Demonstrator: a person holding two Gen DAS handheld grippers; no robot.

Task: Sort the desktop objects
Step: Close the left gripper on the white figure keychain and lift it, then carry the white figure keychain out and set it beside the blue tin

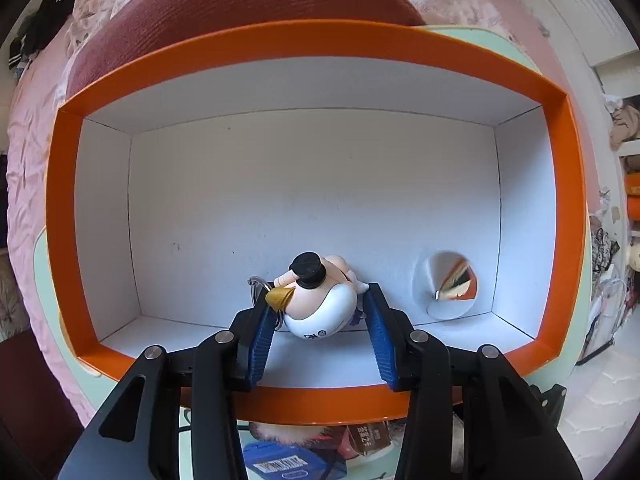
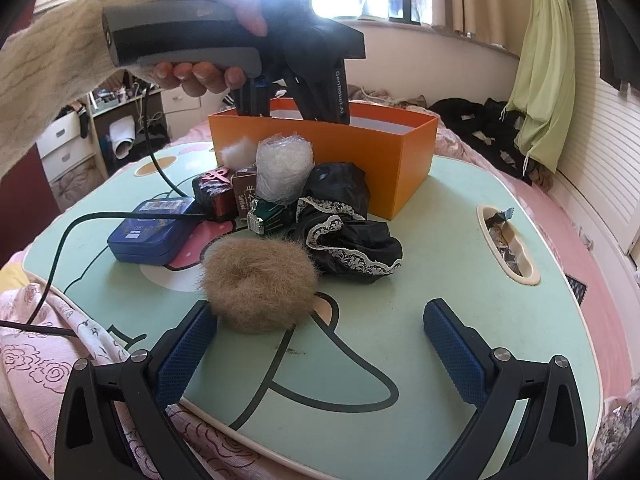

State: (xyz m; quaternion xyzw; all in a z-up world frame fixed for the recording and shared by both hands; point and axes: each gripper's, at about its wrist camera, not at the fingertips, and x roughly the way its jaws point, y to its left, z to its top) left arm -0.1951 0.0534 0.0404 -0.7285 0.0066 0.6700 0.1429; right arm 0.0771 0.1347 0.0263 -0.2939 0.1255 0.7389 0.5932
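My left gripper (image 1: 318, 312) reaches down inside the orange box (image 1: 64, 208). A small doll figure (image 1: 320, 300) with a black hat and white body lies on the white box floor between the blue pads; the jaws stand apart and I see slight gaps at both sides. In the right wrist view the left gripper (image 2: 296, 92) dips into the orange box (image 2: 384, 160). My right gripper (image 2: 320, 344) is open and empty above the mint table (image 2: 460, 272), with a furry tan ring (image 2: 258, 284) just beyond its left finger (image 2: 182, 356).
In front of the box lie a black lace cloth (image 2: 348, 236), a blue tin (image 2: 154, 228), a bubble-wrap roll (image 2: 284, 168), a brown carton (image 2: 244, 190), a dark cube (image 2: 214, 194) and a green pack (image 2: 268, 214). A cable (image 2: 60, 248) crosses the left side. A slot (image 2: 506, 240) holds wrappers.
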